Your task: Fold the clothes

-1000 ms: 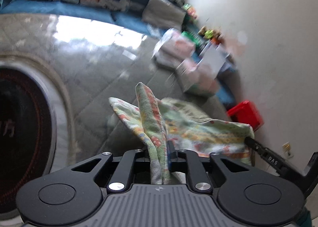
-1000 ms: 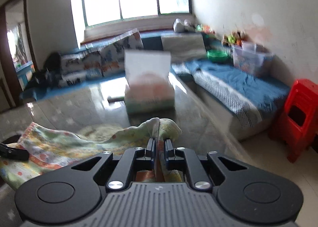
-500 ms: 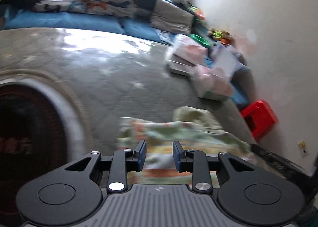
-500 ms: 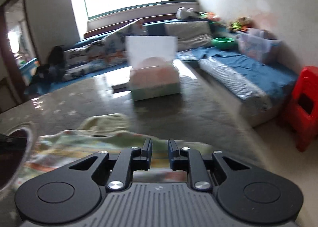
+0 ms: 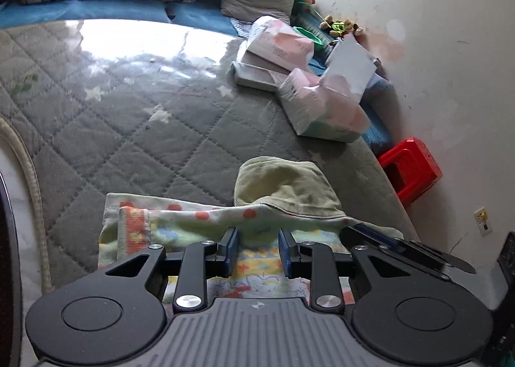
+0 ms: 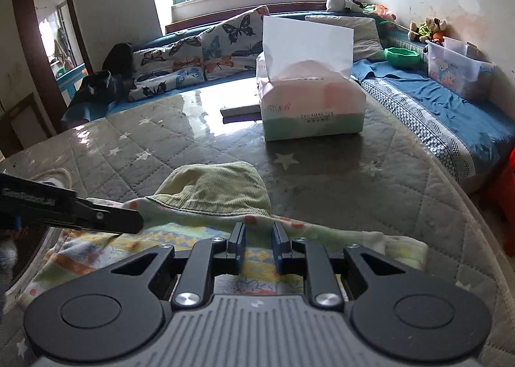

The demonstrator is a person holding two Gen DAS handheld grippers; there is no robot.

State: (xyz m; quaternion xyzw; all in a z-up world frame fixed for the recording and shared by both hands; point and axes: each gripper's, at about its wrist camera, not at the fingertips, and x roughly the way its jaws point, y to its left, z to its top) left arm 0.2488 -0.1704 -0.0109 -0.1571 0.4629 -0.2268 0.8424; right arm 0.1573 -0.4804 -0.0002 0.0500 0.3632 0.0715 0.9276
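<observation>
Two grippers are seen parted, both released, nothing gripped. Left gripper [image 5: 258,240] is held low over the near edge of a printed garment [image 5: 193,222], blue-padded fingers [image 5: 229,249] spread above the cloth. Right gripper [image 6: 258,236] is likewise spread over the same printed garment [image 6: 338,235], fingers [image 6: 237,246] just above the folded edge. Whether the pads touch the fabric cannot be told.

Garment is laid flat on a grey quilted mat [image 5: 135,129], folded over itself, orange-dotted edge running left to right across the near part of the mat. A plain olive-green portion [image 5: 286,185] is seen bunched at the far side of the fold; same portion [image 6: 215,188] is visible in the right wrist view, far of the dotted edge.

The left gripper's finger [image 6: 96,214] is seen entering the right wrist view from the left, tip over the garment's left part. In the left wrist view, the right gripper's finger [image 5: 402,246] is seen at right, near.

A tissue box [image 6: 310,109] with a sheet standing up is set on the far part of the mat, well apart from the garment. A red plastic stool [image 5: 408,170] is seen on the floor at right by the wall. Butterfly-print cushions [image 6: 193,55] are lined along the far sofa under the window.
</observation>
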